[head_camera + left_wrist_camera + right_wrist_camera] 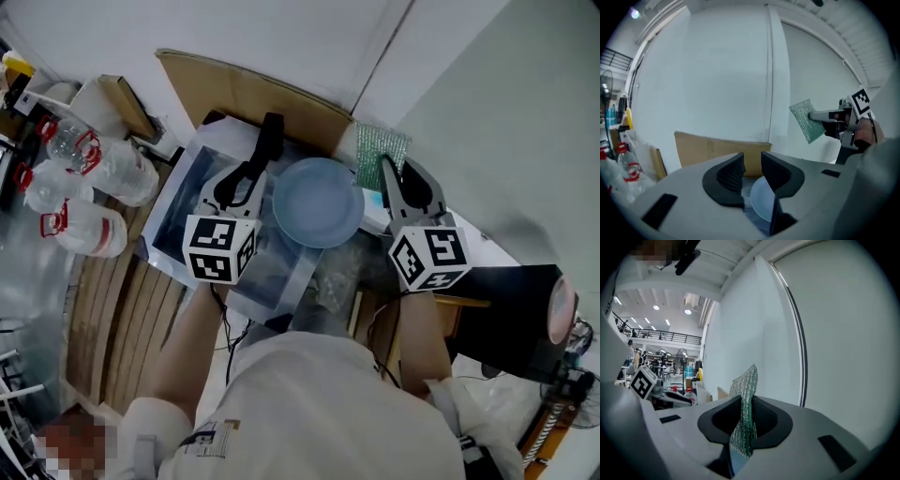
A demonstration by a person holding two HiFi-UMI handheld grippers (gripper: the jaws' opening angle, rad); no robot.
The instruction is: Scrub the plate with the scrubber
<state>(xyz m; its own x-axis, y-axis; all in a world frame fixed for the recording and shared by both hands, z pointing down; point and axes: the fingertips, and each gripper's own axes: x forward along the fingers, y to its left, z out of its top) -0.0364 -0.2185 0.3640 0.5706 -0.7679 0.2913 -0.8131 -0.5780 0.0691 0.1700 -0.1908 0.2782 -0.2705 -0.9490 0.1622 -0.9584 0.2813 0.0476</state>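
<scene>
A round pale-blue plate [319, 202] hangs over the right edge of a clear tub [192, 202]. My left gripper [262, 150] is at the plate's left rim. In the left gripper view the plate [761, 201] sits low and deep between the jaws, which are partly closed around its rim; the left gripper [752, 161] has a gap at its tips. My right gripper [394, 169] is just right of the plate and apart from it. It is shut on a green mesh scrubber [382, 150] that stands up from its jaws [746, 390]. From the left the scrubber [806, 119] shows against the wall.
Several clear water bottles with red caps [84, 187] lie at the left on wooden slats [103, 319]. A cardboard sheet [253, 94] leans on the white wall behind the tub. A black box [511, 309] stands at the right.
</scene>
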